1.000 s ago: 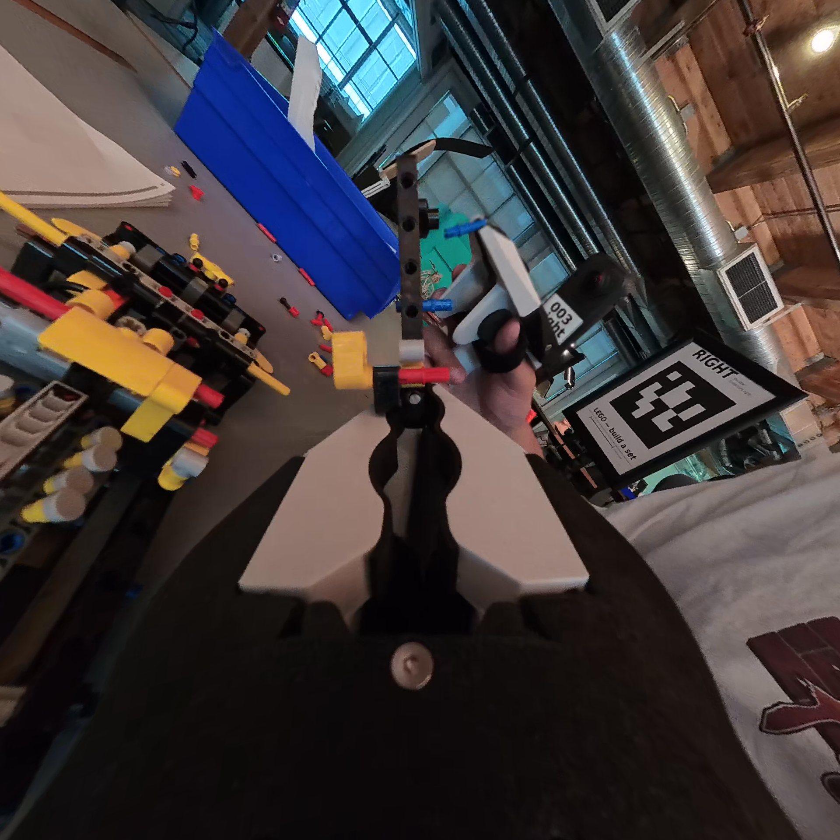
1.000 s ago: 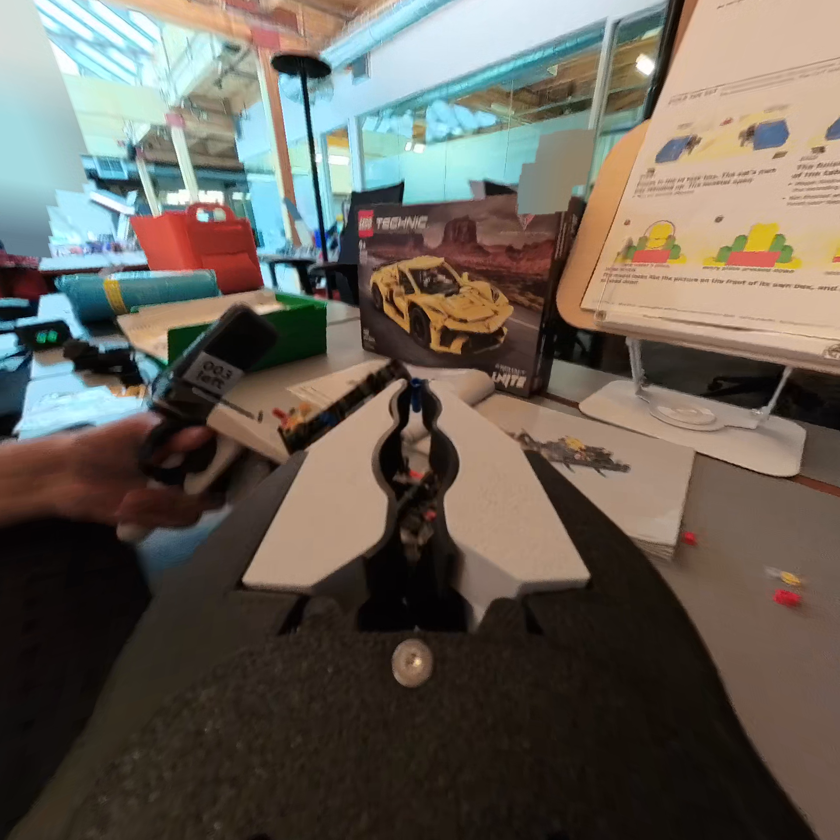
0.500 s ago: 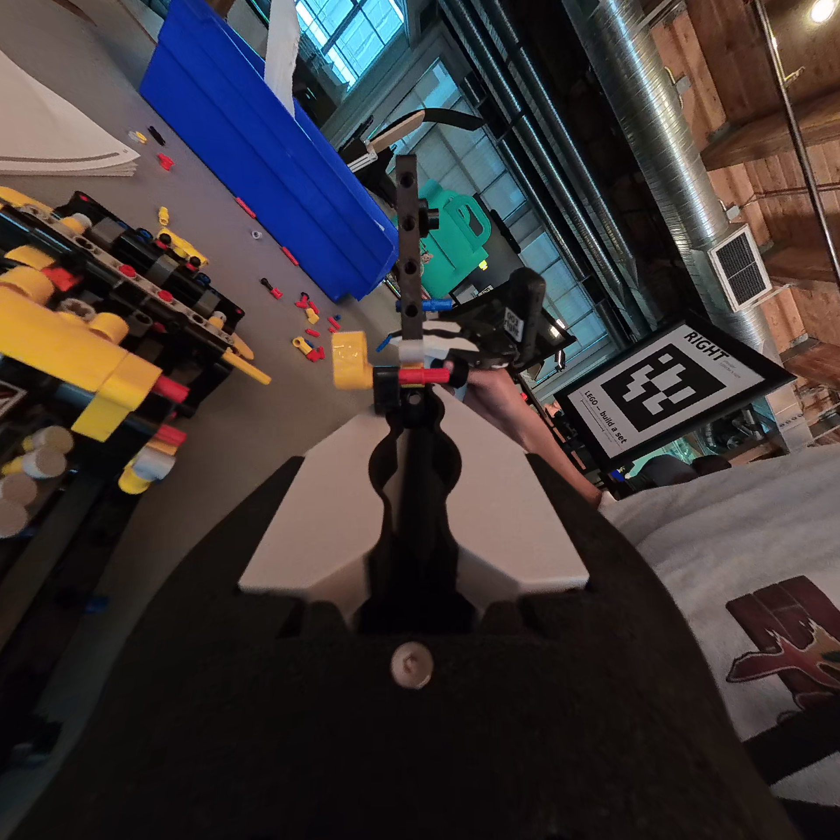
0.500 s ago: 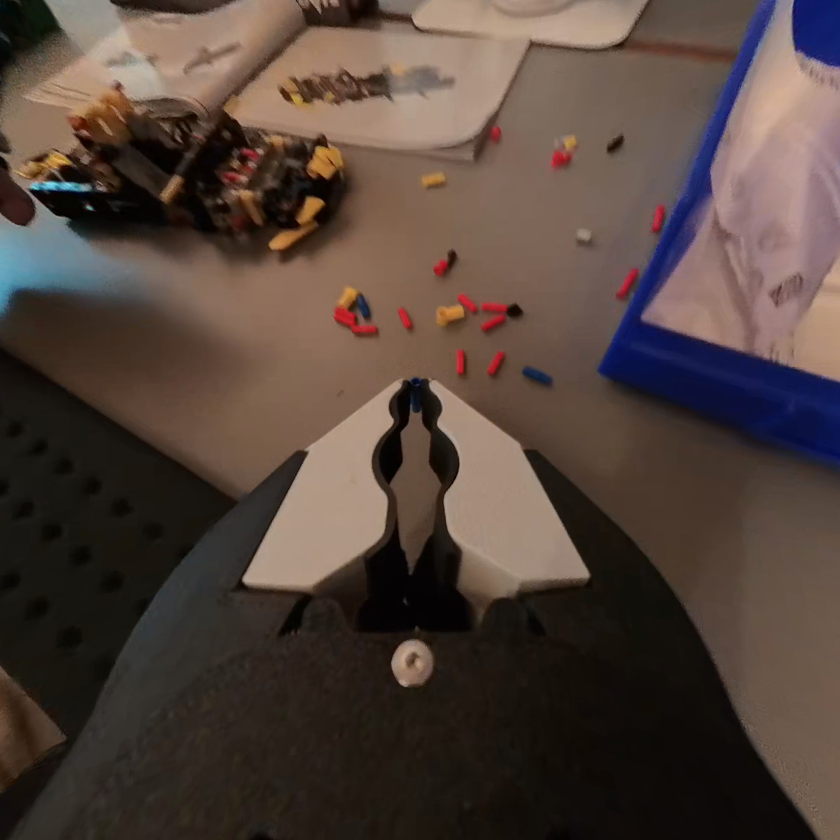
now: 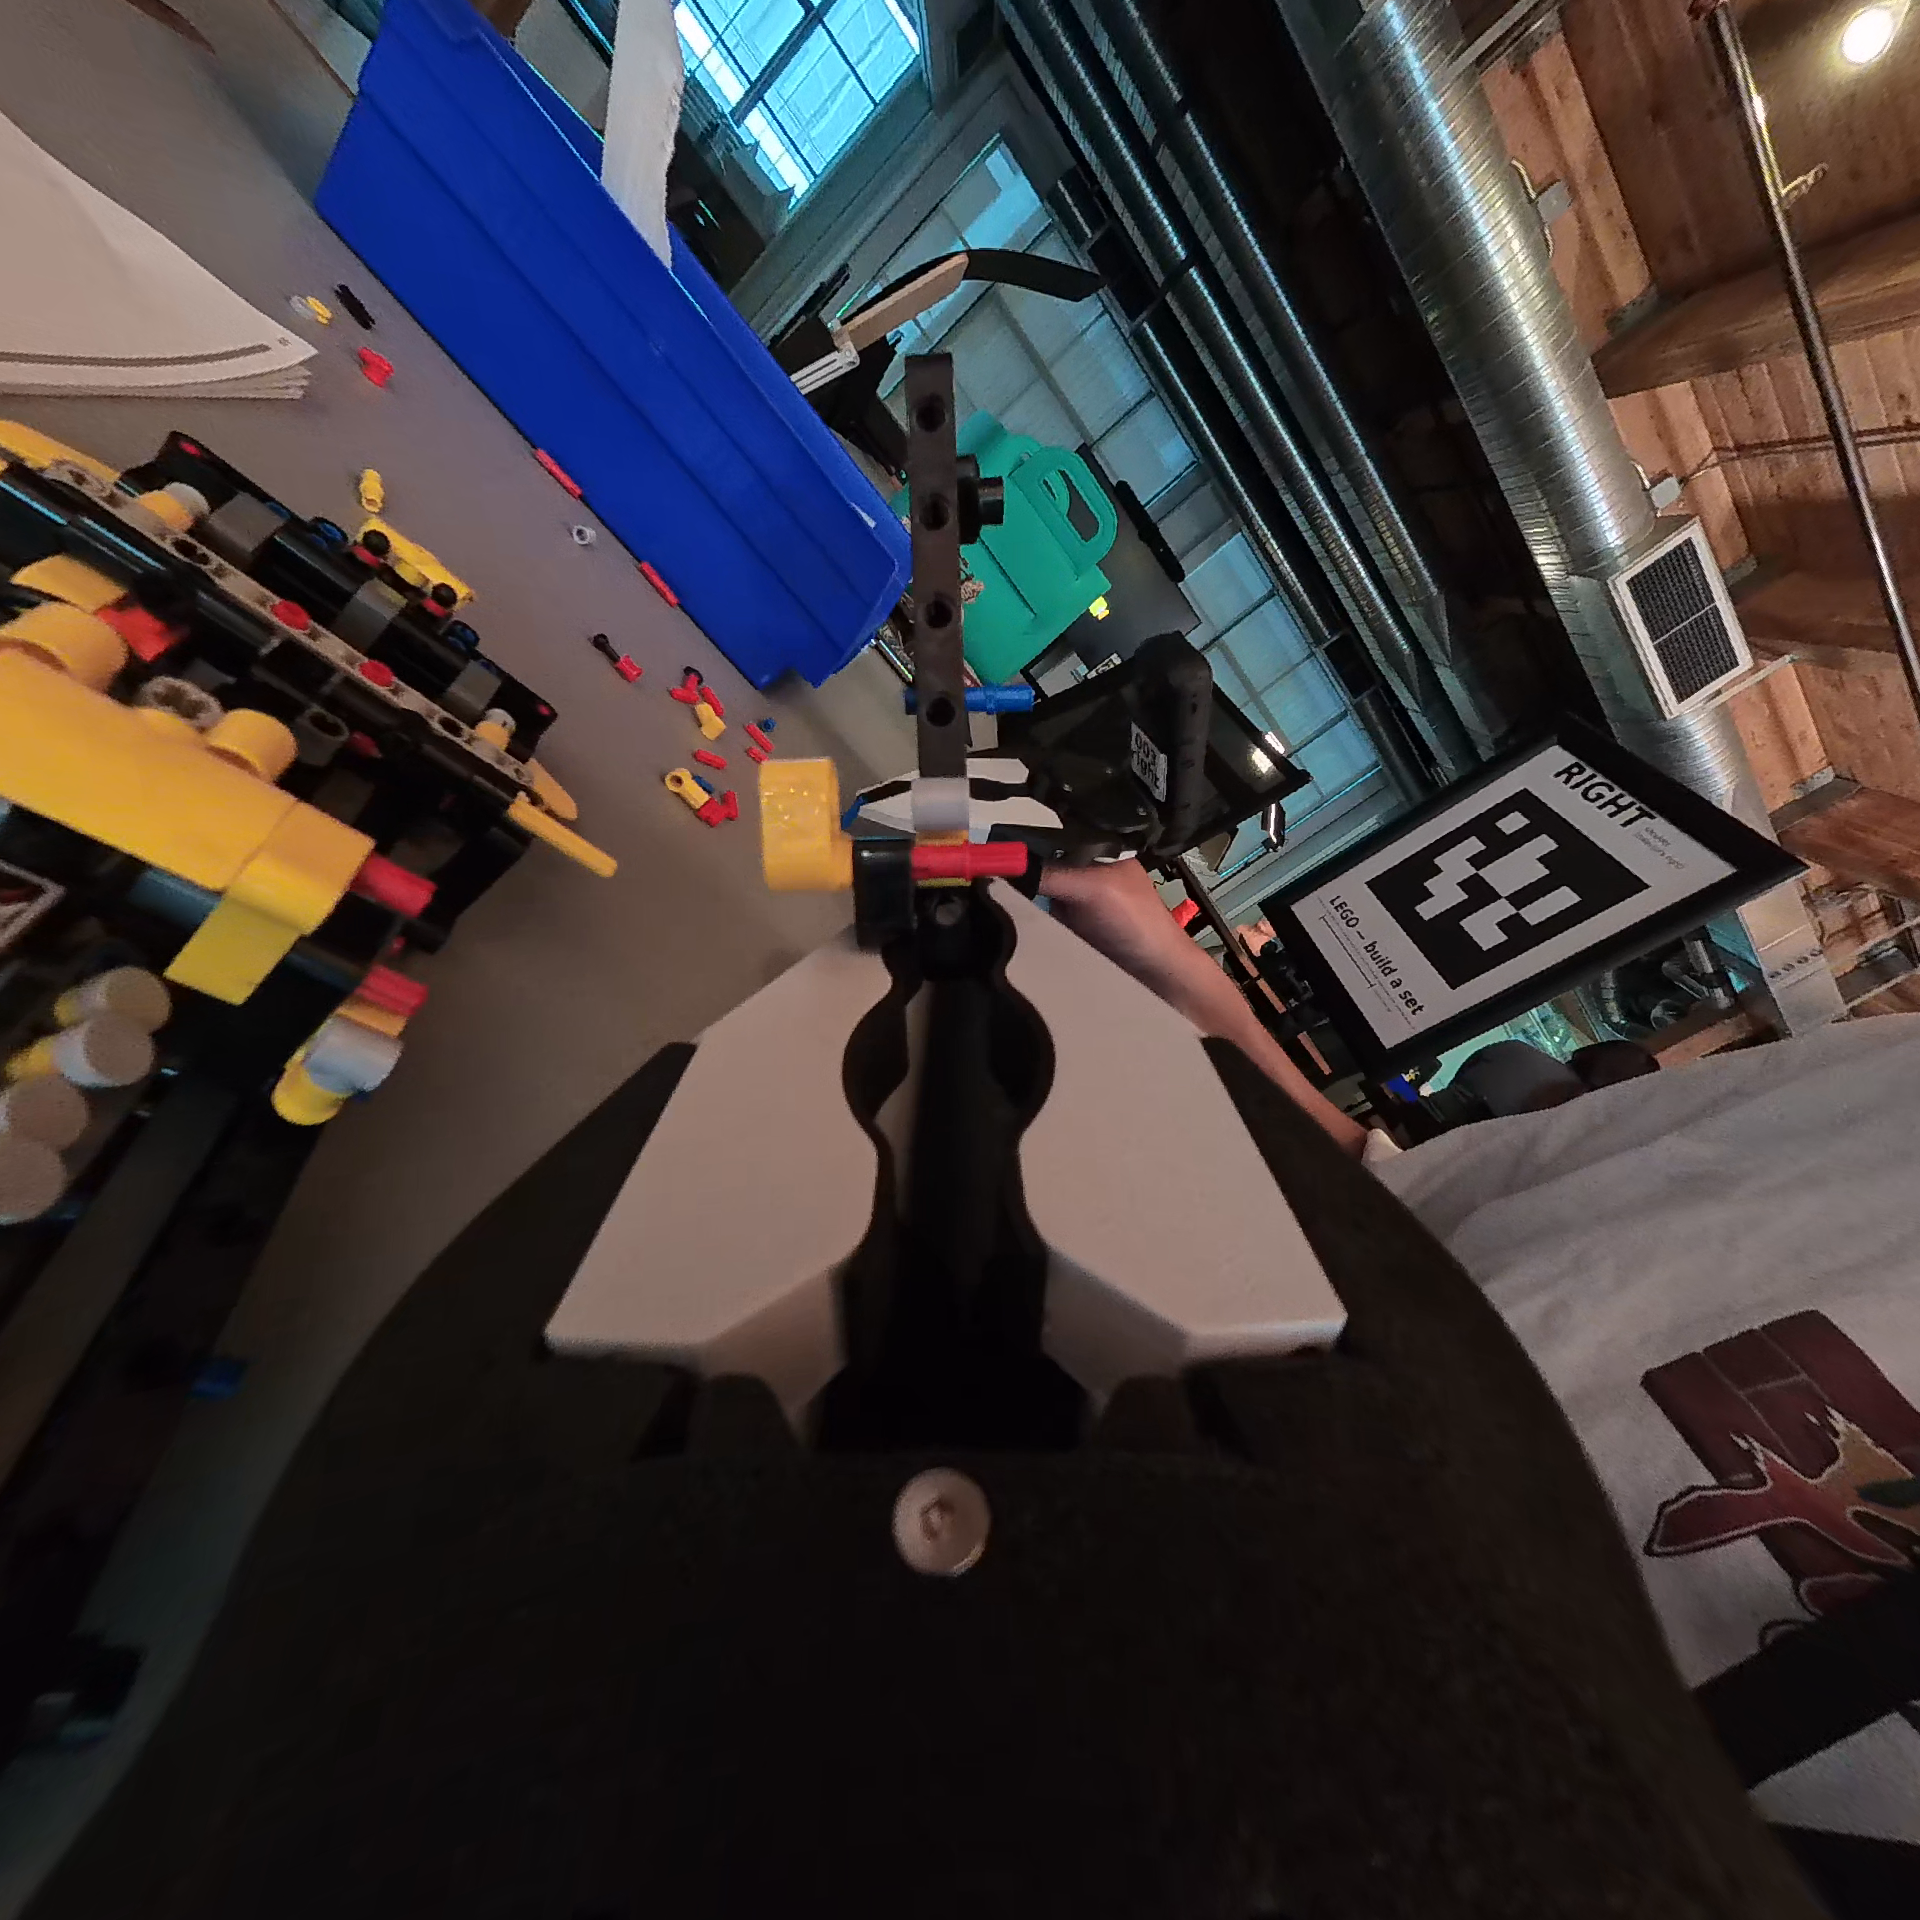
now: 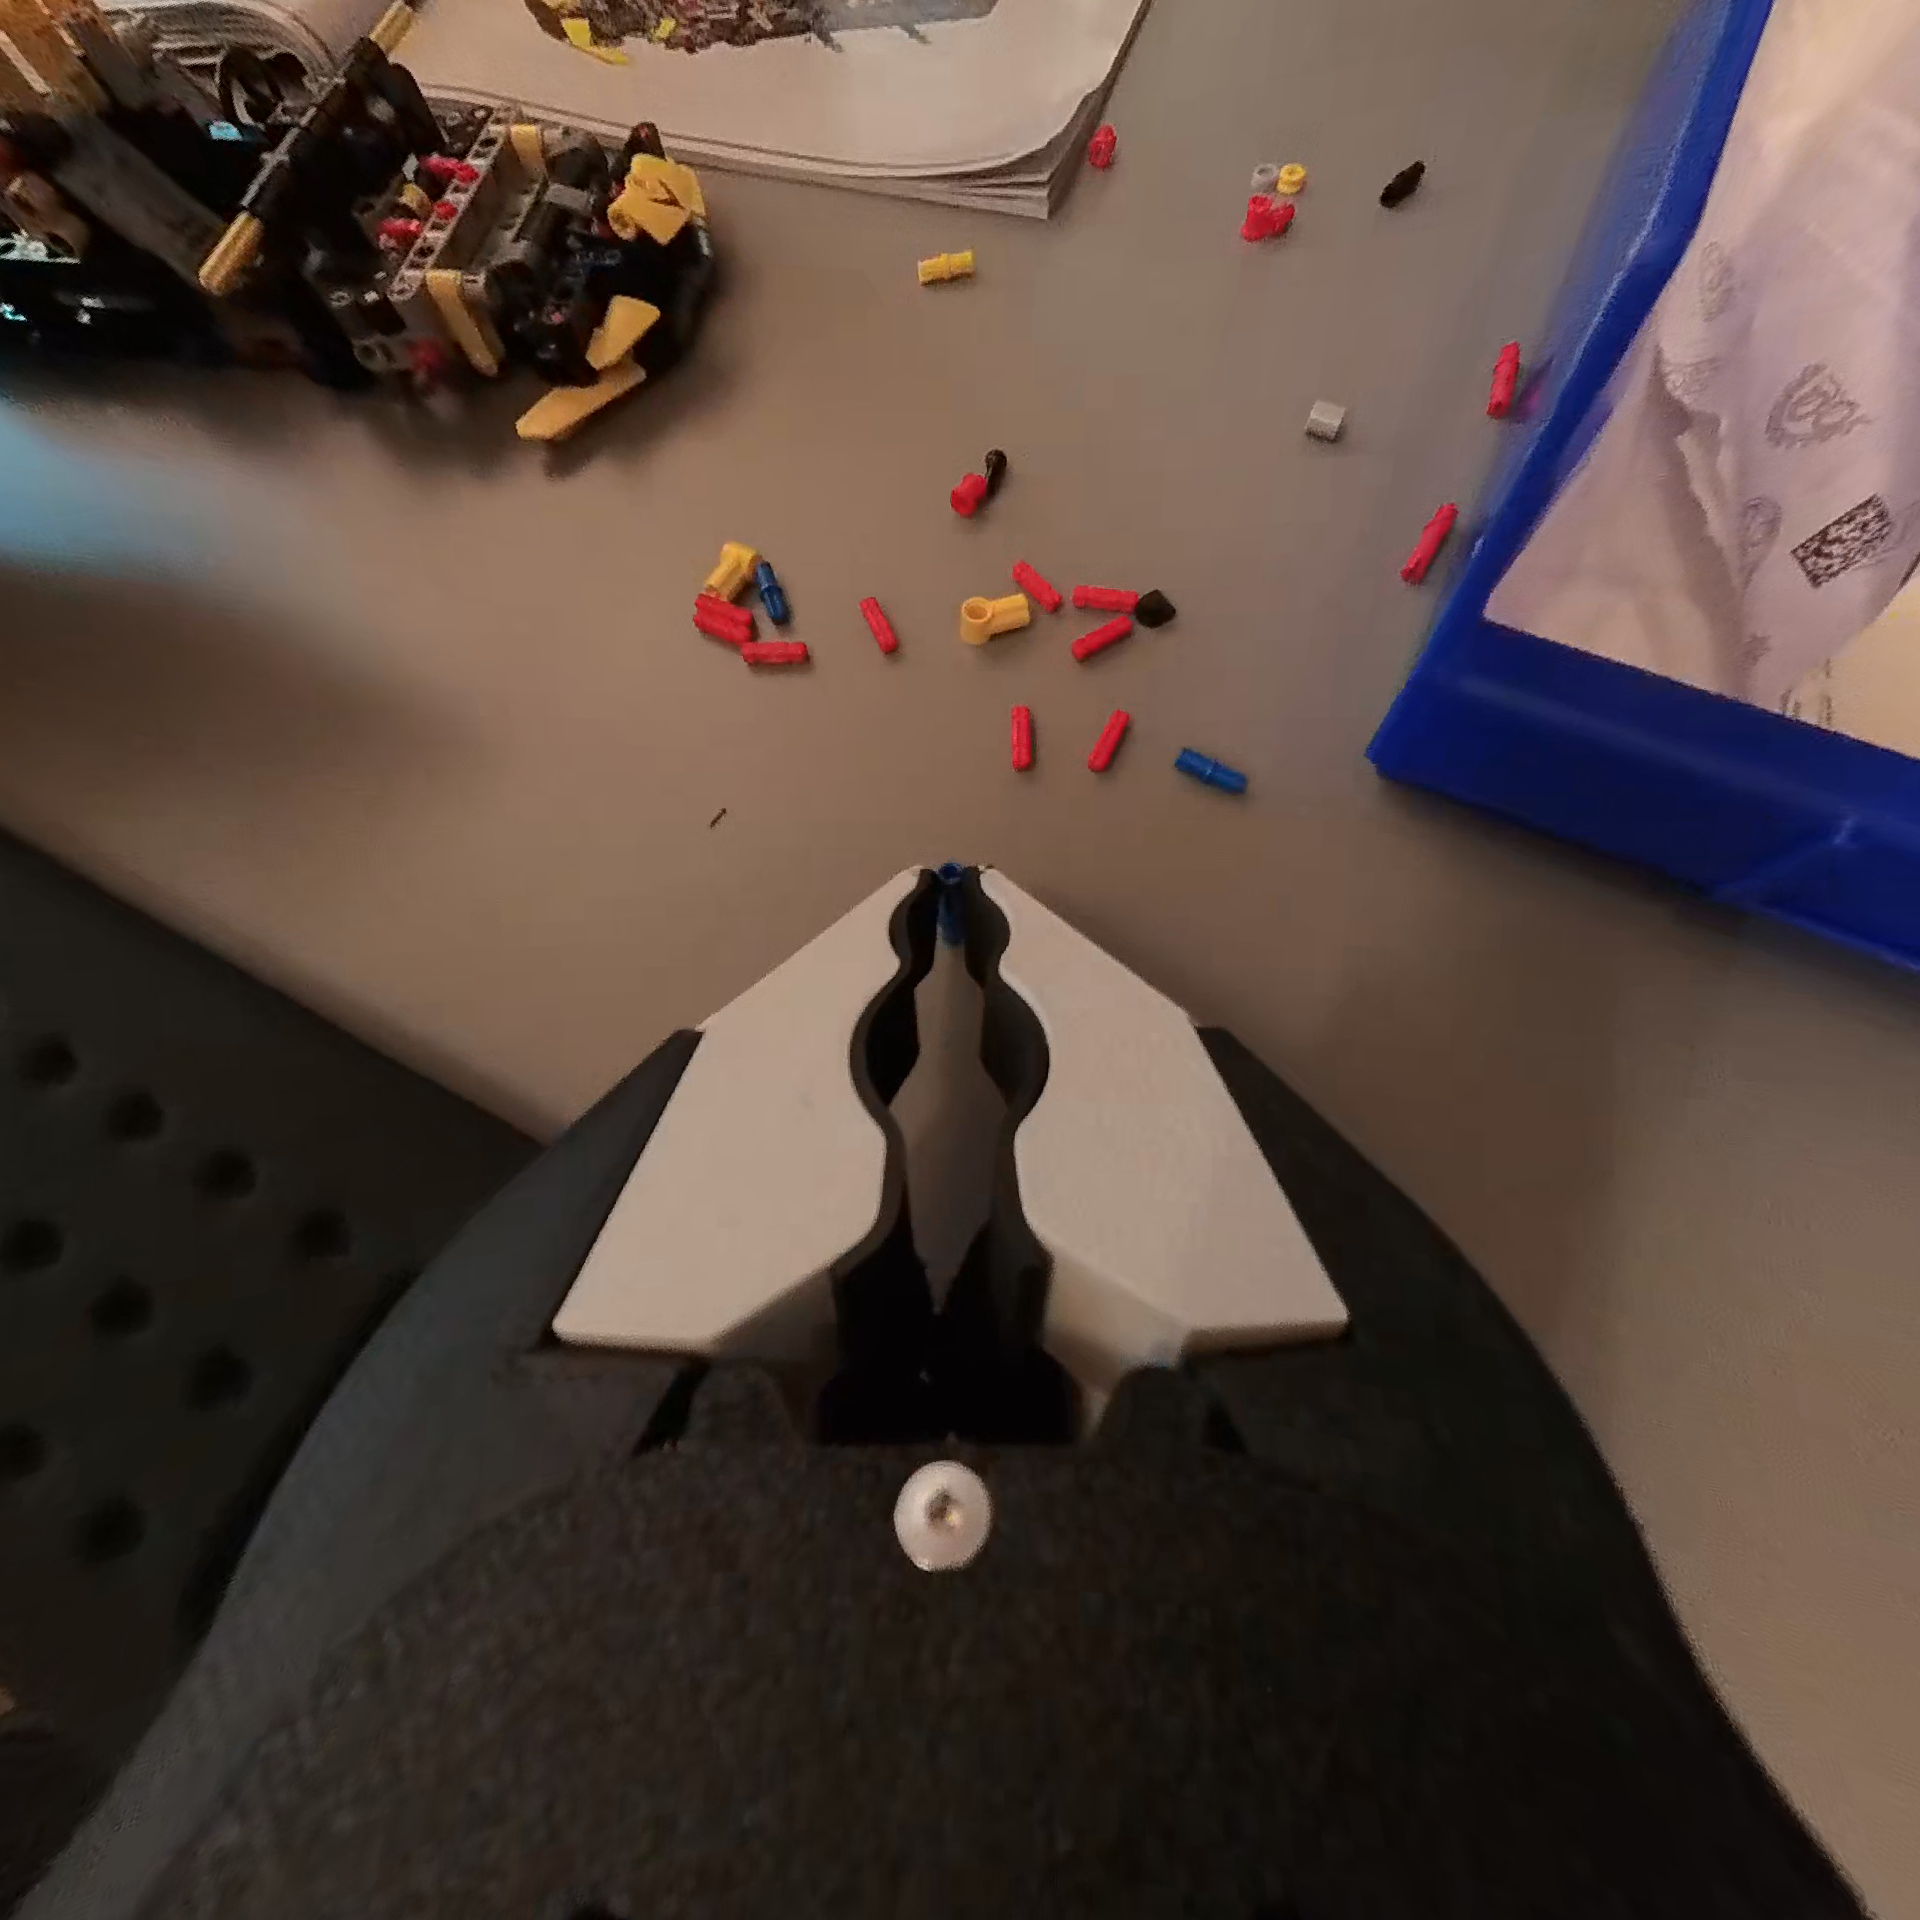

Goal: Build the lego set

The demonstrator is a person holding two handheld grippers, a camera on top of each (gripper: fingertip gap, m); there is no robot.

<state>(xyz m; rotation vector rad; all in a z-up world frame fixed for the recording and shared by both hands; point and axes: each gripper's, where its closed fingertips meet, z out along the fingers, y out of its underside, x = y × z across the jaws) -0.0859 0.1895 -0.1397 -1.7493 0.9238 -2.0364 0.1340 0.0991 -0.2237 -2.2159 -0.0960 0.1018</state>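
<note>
Holding the black beam sub-assembly [image 5: 940, 665] upright, our left tongs [image 5: 943, 920] stay clenched on its base. Our right tongs [image 6: 951, 883], hovering over the table [image 6: 1455, 1039], pinch a blue pin [image 6: 950, 902]; loose pins [image 6: 1049, 623] lie at twelve o'clock. We should align it squarely with a beam hole before pushing.

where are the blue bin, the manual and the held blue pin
blue bin [image 6: 1621, 769]: right wrist view, near corner wall.
manual [image 6: 894, 114]: right wrist view, page edge stack.
blue pin [image 6: 949, 896]: right wrist view, end at the right gripper's tips.
</note>
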